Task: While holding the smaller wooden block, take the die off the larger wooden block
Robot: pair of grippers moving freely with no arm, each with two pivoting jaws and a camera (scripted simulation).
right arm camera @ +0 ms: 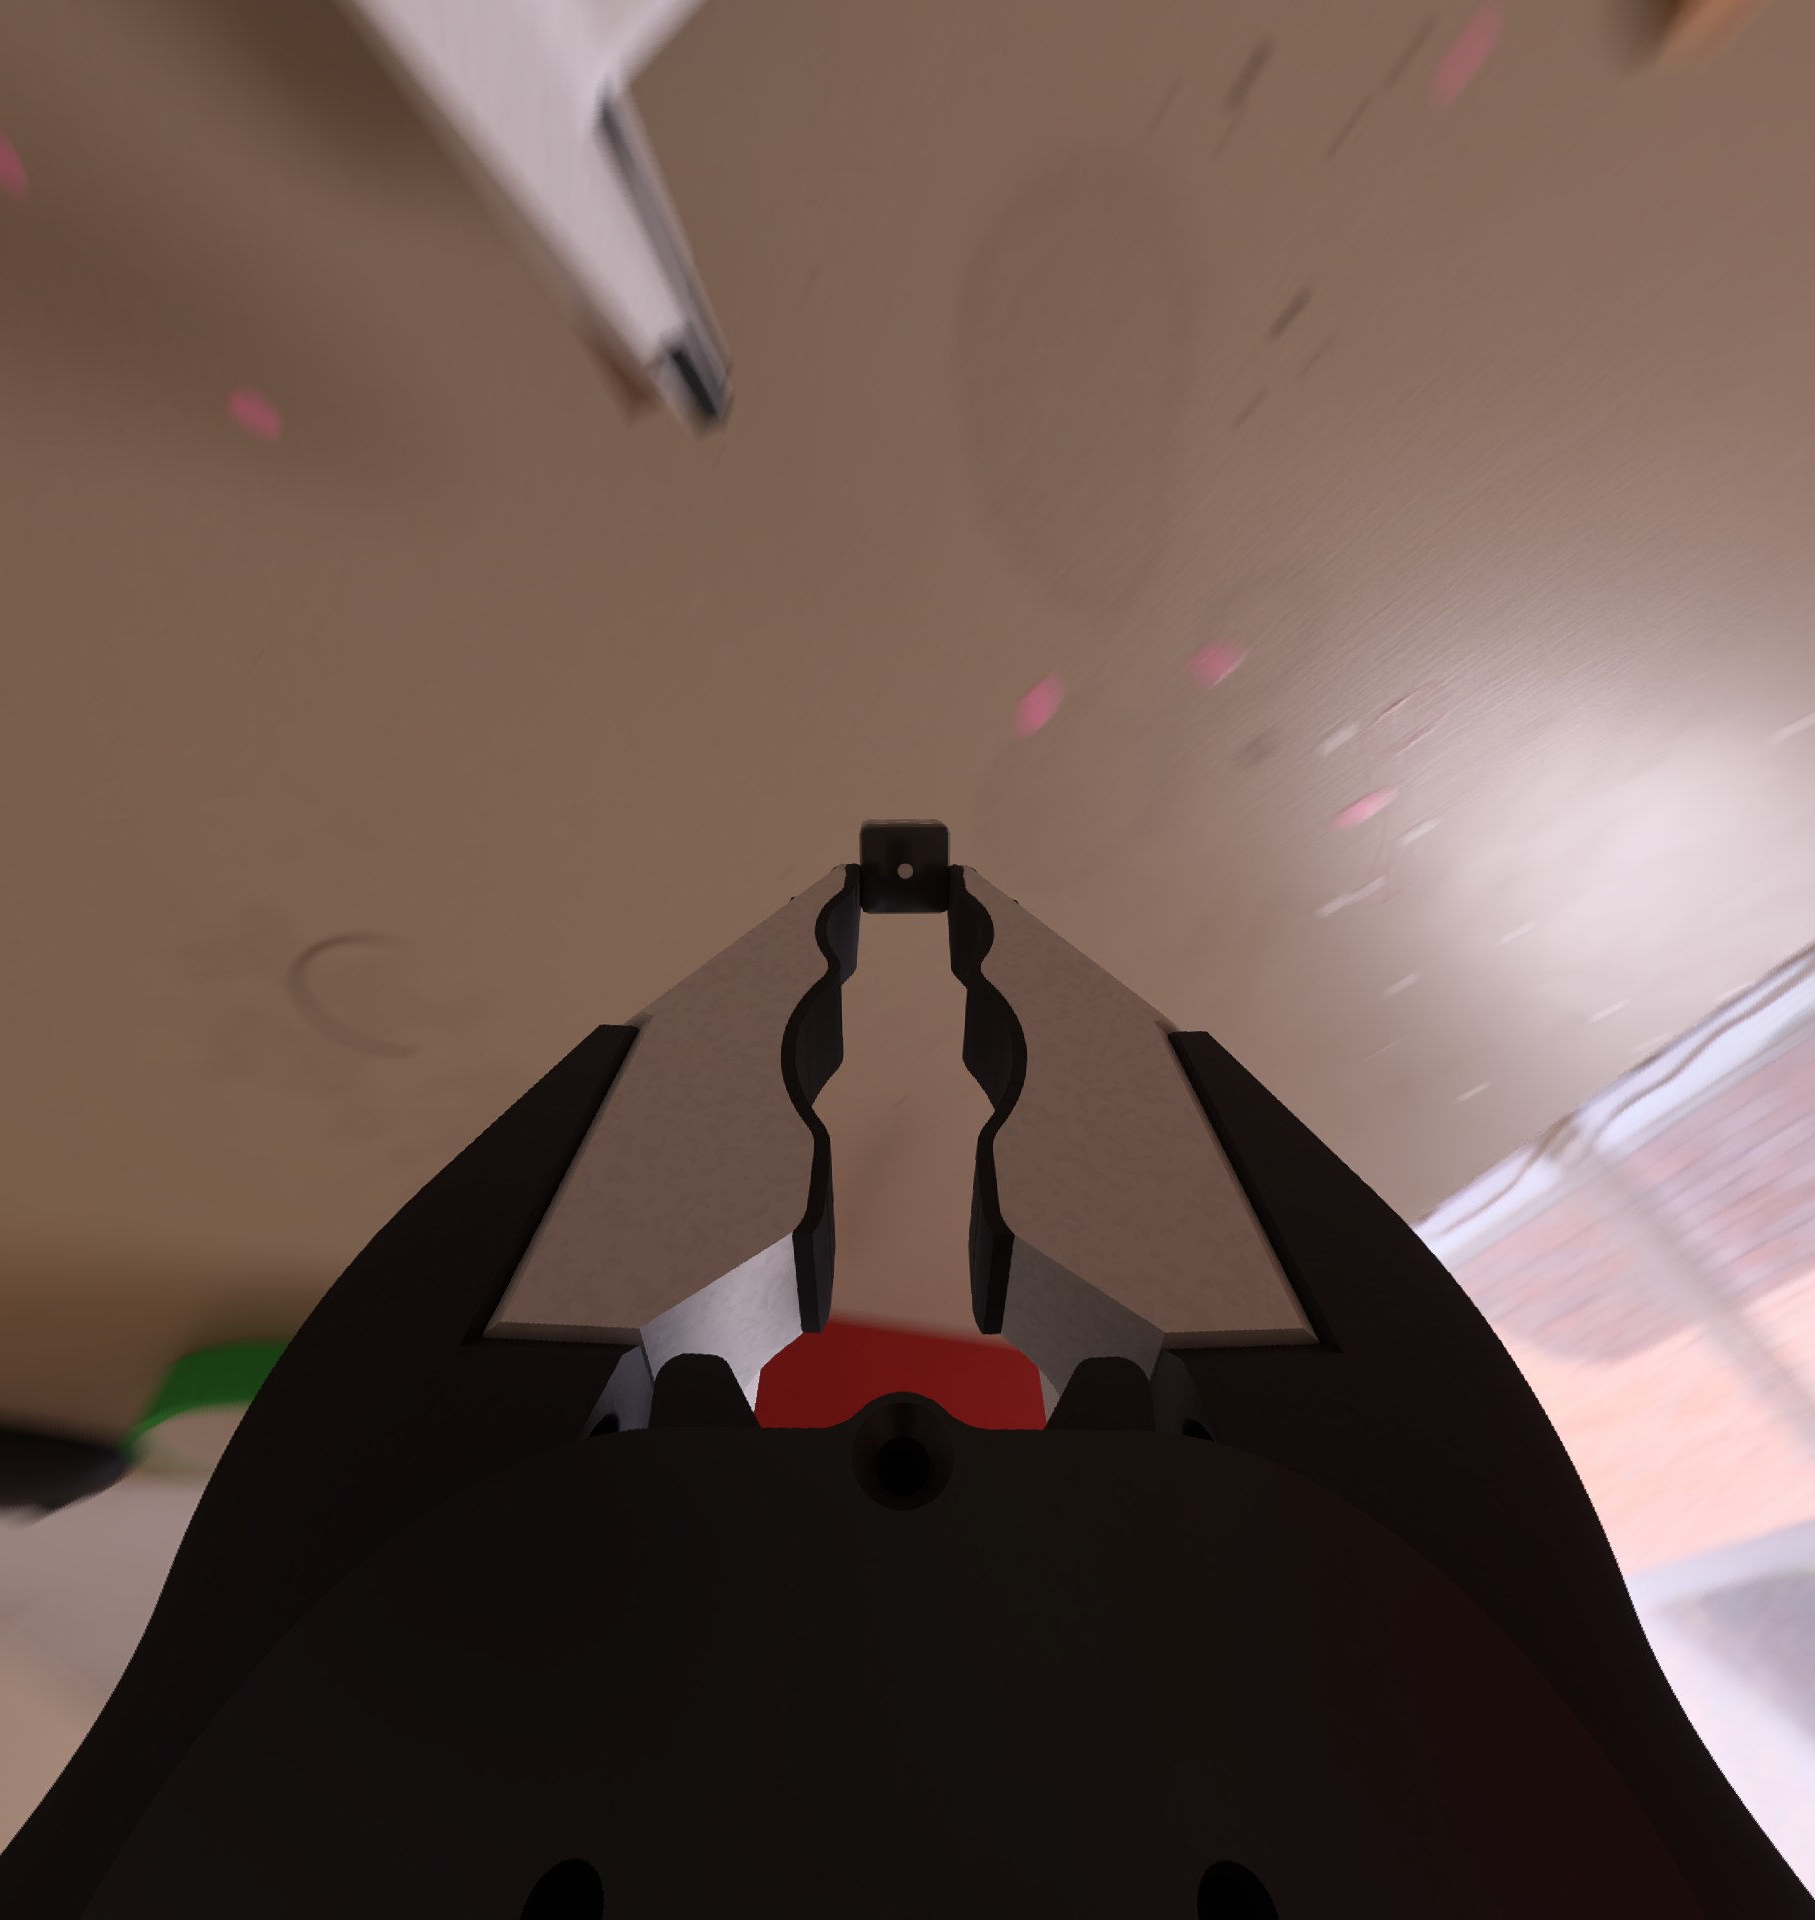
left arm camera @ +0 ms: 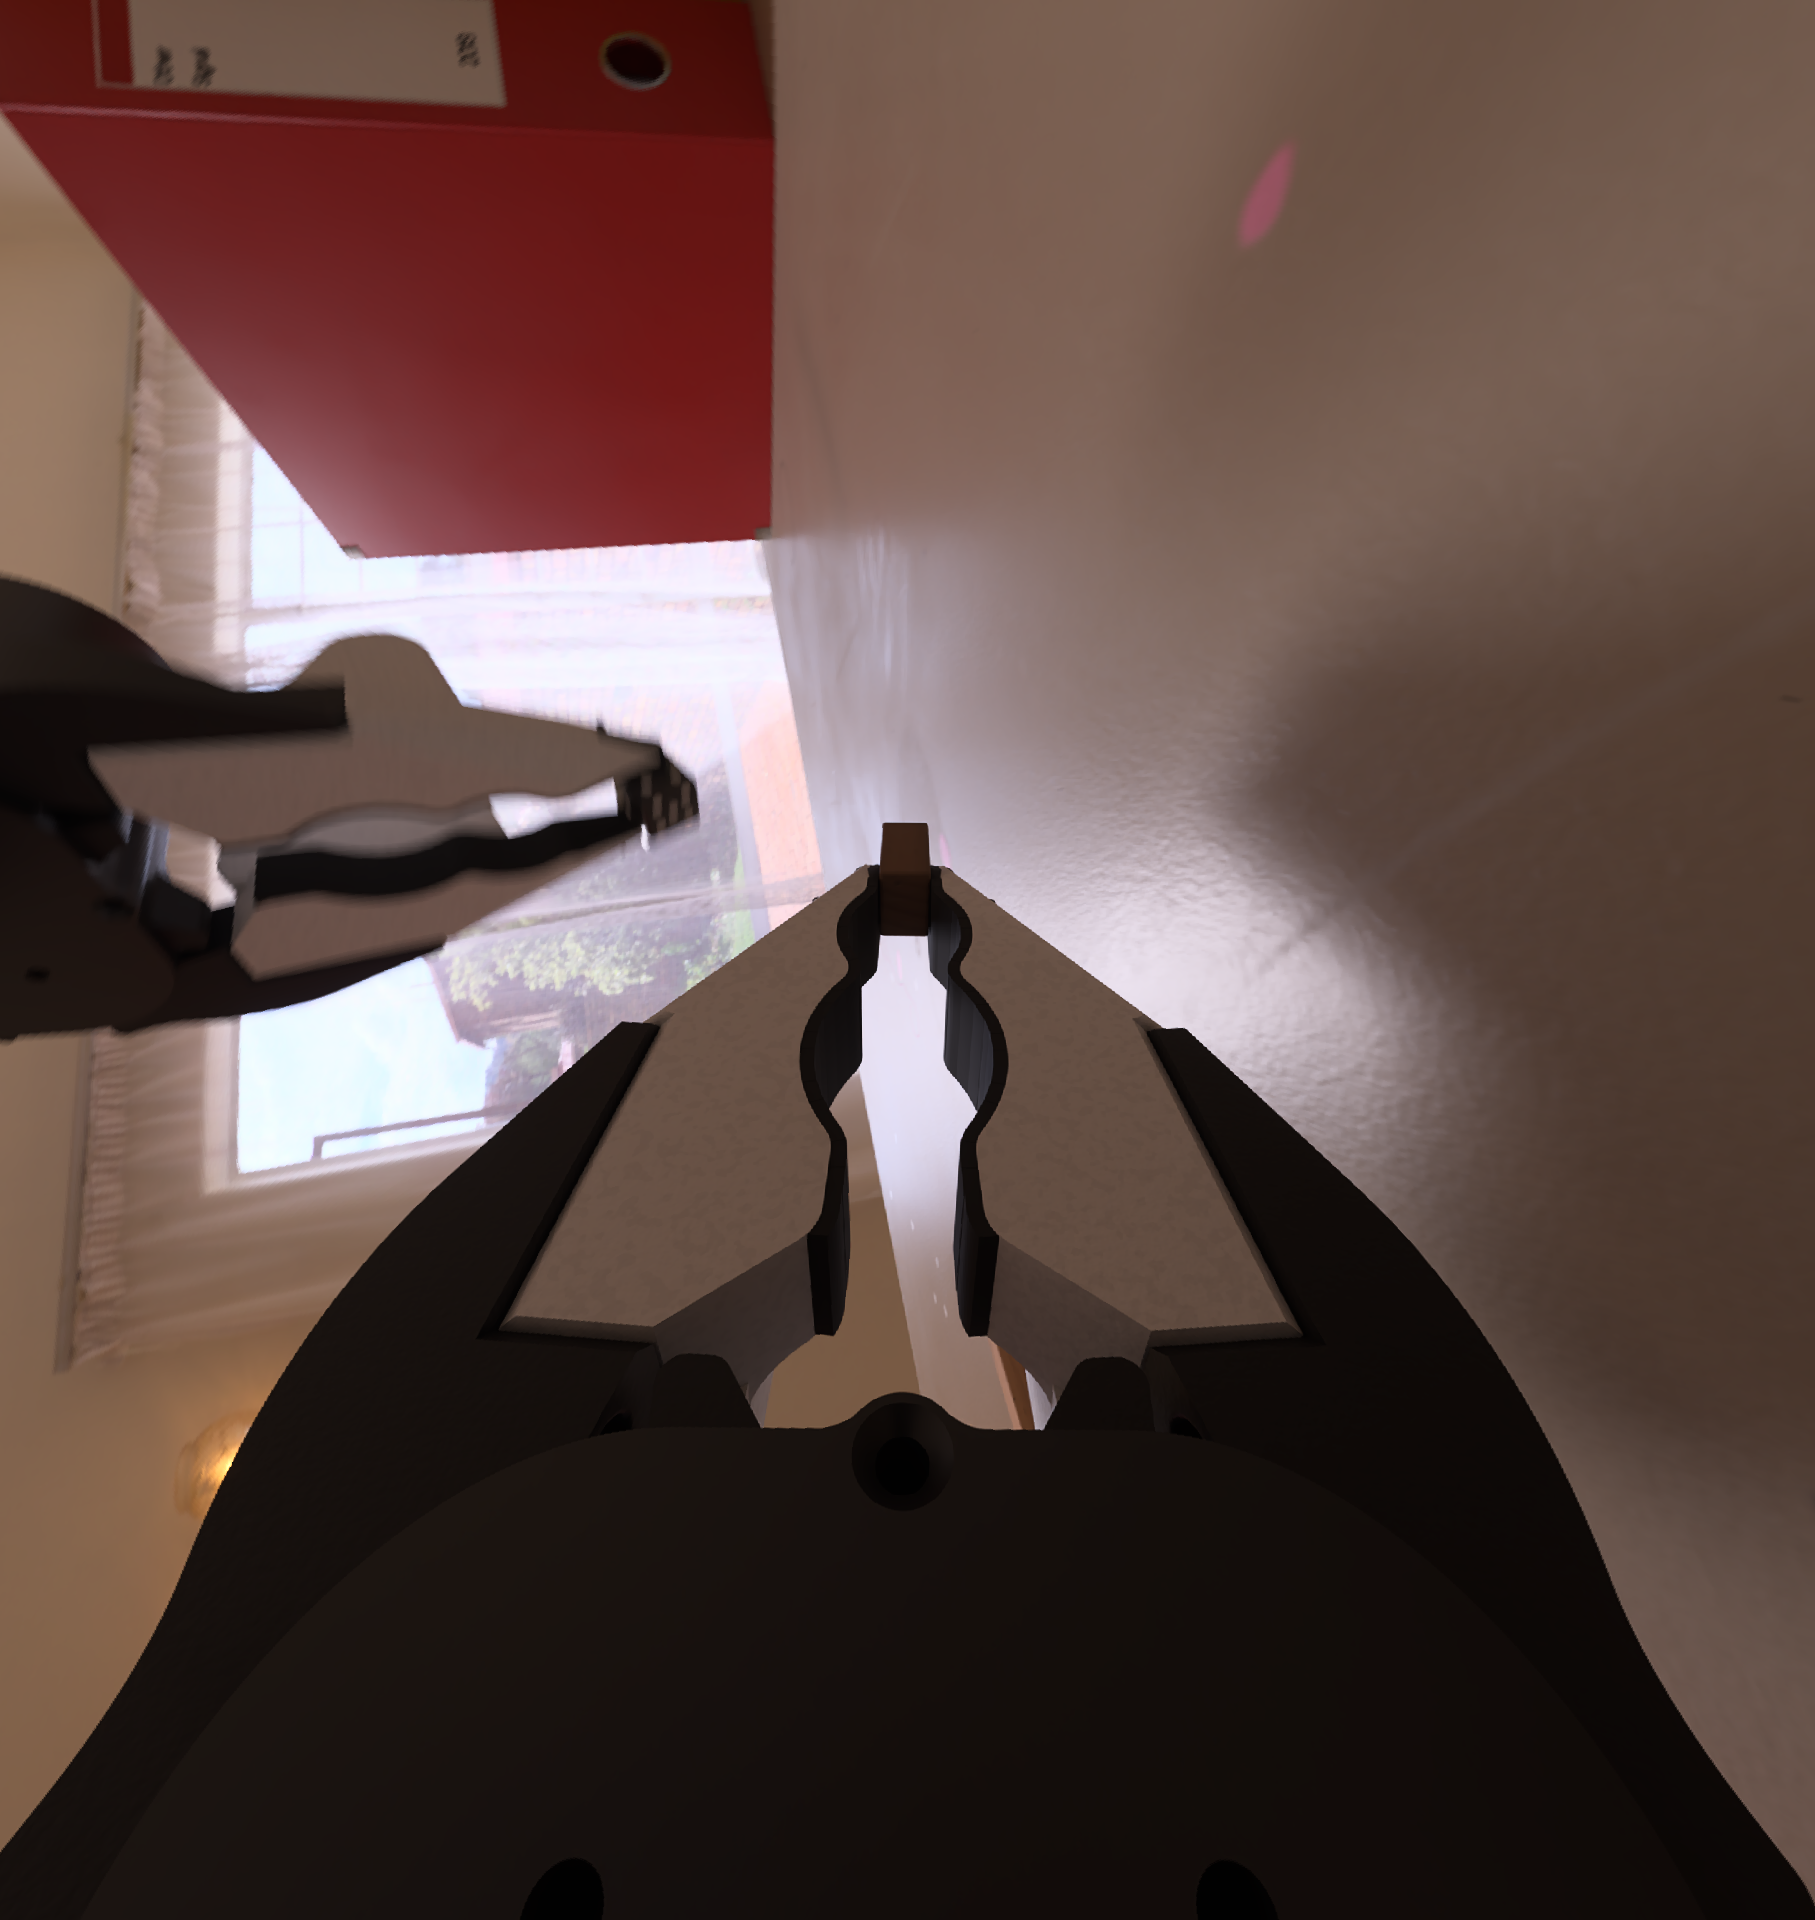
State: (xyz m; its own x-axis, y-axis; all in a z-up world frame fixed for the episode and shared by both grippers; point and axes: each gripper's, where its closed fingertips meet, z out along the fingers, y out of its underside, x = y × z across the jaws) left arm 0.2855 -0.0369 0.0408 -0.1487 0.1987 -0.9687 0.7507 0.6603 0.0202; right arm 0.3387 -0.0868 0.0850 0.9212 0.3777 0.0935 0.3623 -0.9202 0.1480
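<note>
My left gripper [left arm camera: 905, 881] is shut on a small brown wooden block [left arm camera: 905, 878], pinched at the fingertips and held in the air beside the table edge. My right gripper [right arm camera: 905, 878] is shut on a small black die [right arm camera: 905, 868] with one white pip facing the camera, held above the tan table. The right gripper also shows in the left wrist view [left arm camera: 664, 805] at the left, with the dark die between its tips. The larger wooden block is not in view.
A red binder [left arm camera: 446, 312] with a white spine label stands on the tan table [left arm camera: 1298, 623]; the left view is rolled sideways. A white flat device [right arm camera: 570, 187] lies on the table [right arm camera: 467, 675] ahead of the right gripper. A green-and-black object [right arm camera: 196, 1382] sits at the lower left.
</note>
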